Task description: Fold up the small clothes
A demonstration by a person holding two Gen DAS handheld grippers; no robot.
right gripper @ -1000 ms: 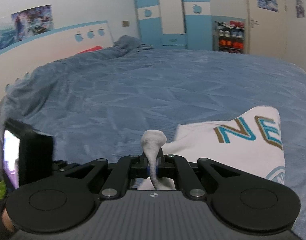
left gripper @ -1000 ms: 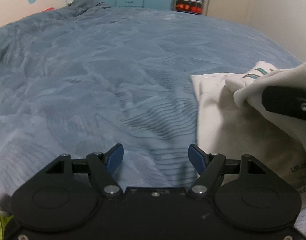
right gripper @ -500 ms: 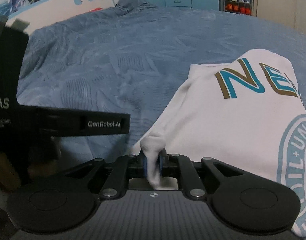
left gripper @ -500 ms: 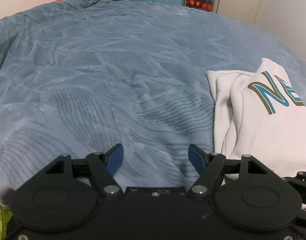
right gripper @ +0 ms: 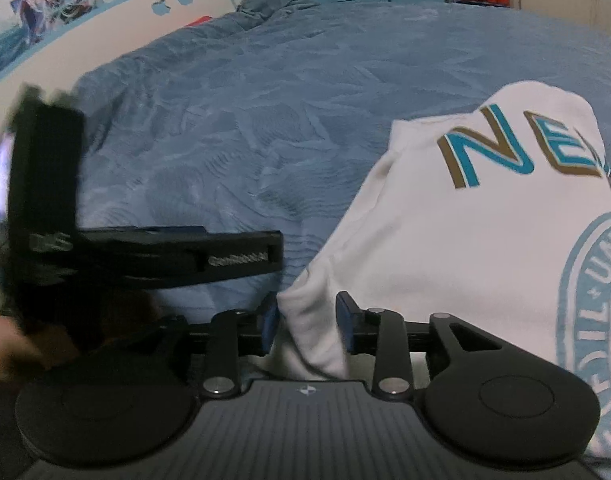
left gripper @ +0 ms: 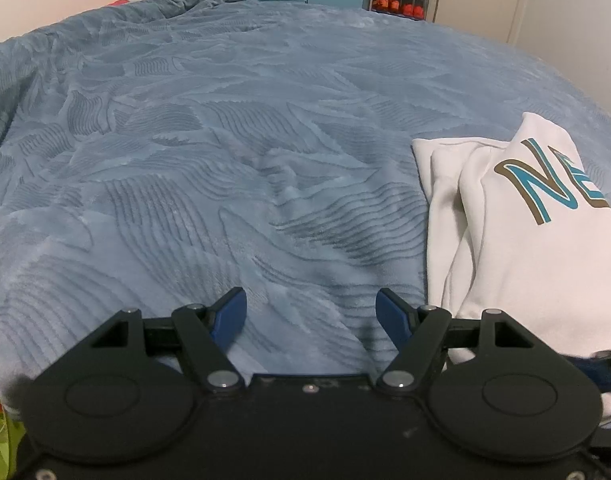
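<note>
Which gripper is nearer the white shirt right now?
Right. The right gripper is open with a corner of the white shirt between its fingers. The left gripper is open over bare blanket, with the shirt off to its right.

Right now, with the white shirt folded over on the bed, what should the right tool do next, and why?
Probably draw the right tool straight back off the white shirt. Its jaws stand open with a fold of fabric loose between them, and the shirt lies flat on the blue bedspread, so that fold looks done. The left tool is open and holds nothing.
</note>
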